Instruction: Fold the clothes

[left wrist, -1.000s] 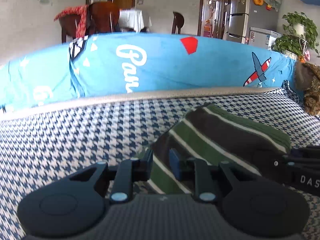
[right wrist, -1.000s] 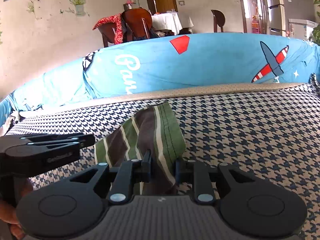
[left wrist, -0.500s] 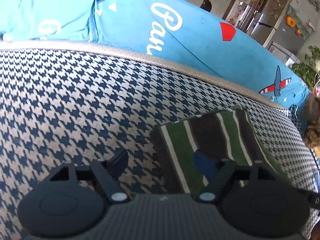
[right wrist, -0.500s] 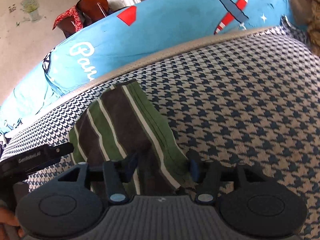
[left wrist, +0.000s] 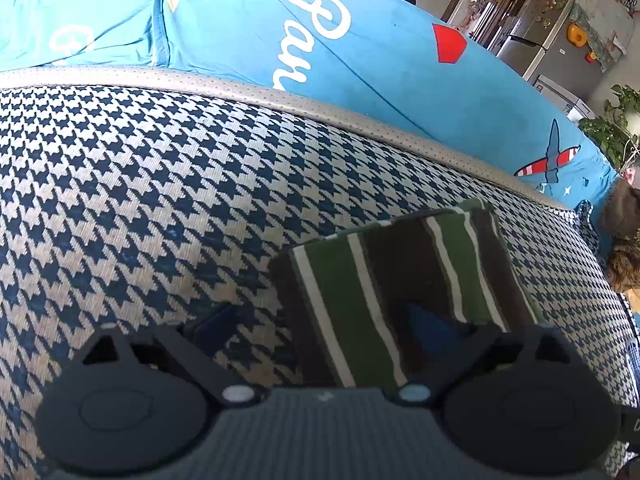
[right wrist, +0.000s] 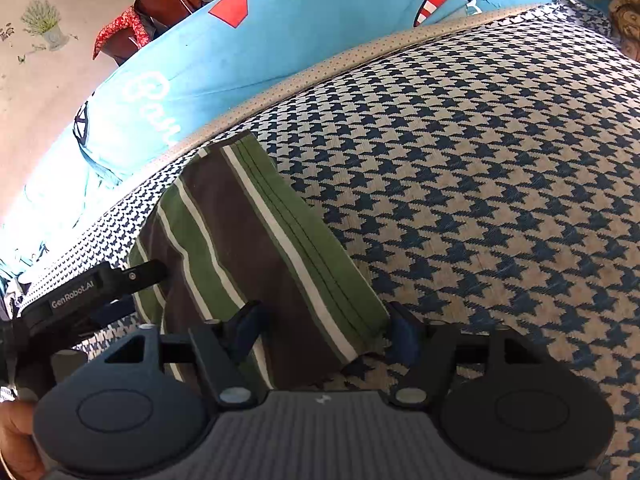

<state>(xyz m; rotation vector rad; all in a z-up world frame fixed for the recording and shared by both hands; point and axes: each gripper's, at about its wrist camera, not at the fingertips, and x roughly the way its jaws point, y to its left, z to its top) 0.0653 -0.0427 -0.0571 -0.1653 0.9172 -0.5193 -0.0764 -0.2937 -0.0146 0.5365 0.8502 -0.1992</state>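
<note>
A folded garment [left wrist: 404, 284] with green, brown and white stripes lies flat on the houndstooth cushion [left wrist: 140, 184]. My left gripper [left wrist: 320, 328] hovers over its near left corner, jaws opening wide, one fingertip over the cushion and the other over the cloth, pressing on nothing. In the right wrist view the same garment [right wrist: 248, 248] lies with its near right end between the jaws of my right gripper [right wrist: 324, 328], which are opening and clear of the cloth. The left gripper's body [right wrist: 88, 292] shows at the left edge, held by a hand [right wrist: 16, 440].
A blue cushion [left wrist: 320, 52] with white lettering and a plane print runs along the back of the seat. A furry brown thing [left wrist: 624, 240] lies at the right end. Beyond are a fridge [left wrist: 560, 20], a potted plant [left wrist: 612, 128] and chairs [right wrist: 160, 12].
Both grippers let go of the striped garment and opened. It was lifted at its near end a second ago and now lies flat. Both cameras tilted and sank toward the cushion.
</note>
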